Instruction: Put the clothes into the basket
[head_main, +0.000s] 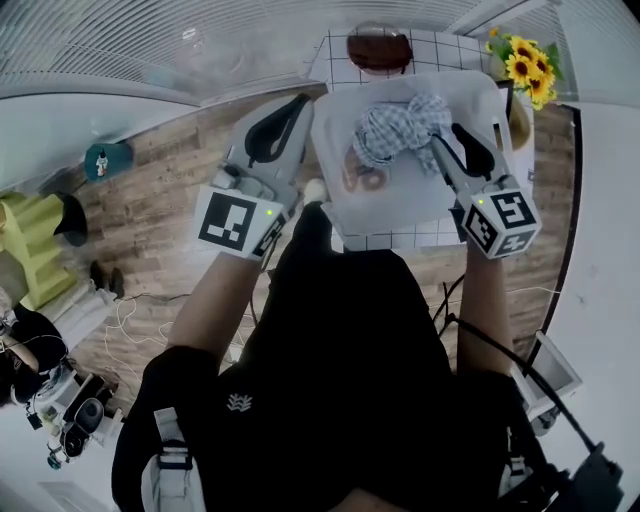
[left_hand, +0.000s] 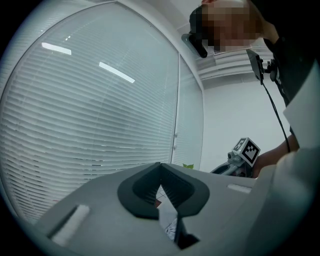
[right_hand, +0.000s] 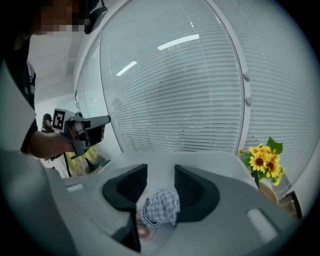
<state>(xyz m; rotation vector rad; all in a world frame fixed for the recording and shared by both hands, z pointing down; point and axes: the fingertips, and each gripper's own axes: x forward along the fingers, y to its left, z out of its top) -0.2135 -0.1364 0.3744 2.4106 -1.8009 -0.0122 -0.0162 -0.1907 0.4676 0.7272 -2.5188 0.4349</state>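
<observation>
Our right claw (head_main: 446, 141) is partly open. The small blue-and-white checked cloth (head_main: 400, 125) sits bunched between its jaws, but they do not squeeze it. The cloth lies down inside the pale grey plastic basket (head_main: 335, 205) on the white squared bench (head_main: 440, 48). It stretches away from this claw's tip toward our left claw (head_main: 298, 105). That one is pinched shut with nothing in it that we can see, just beside the basket's left wall. We think the right claw, being nearer, only needs to back away.

The basket (head_main: 395, 205) is smooth white plastic, matt; the cloth (head_main: 400, 128) is a soft woven check, crumpled; floor (head_main: 160, 190) wood-grain planks, low sheen; table (head_main: 440, 45) white with a dark grid, like tiles; blinds (right_hand: 190, 100) slatted, faintly glossy.
</observation>
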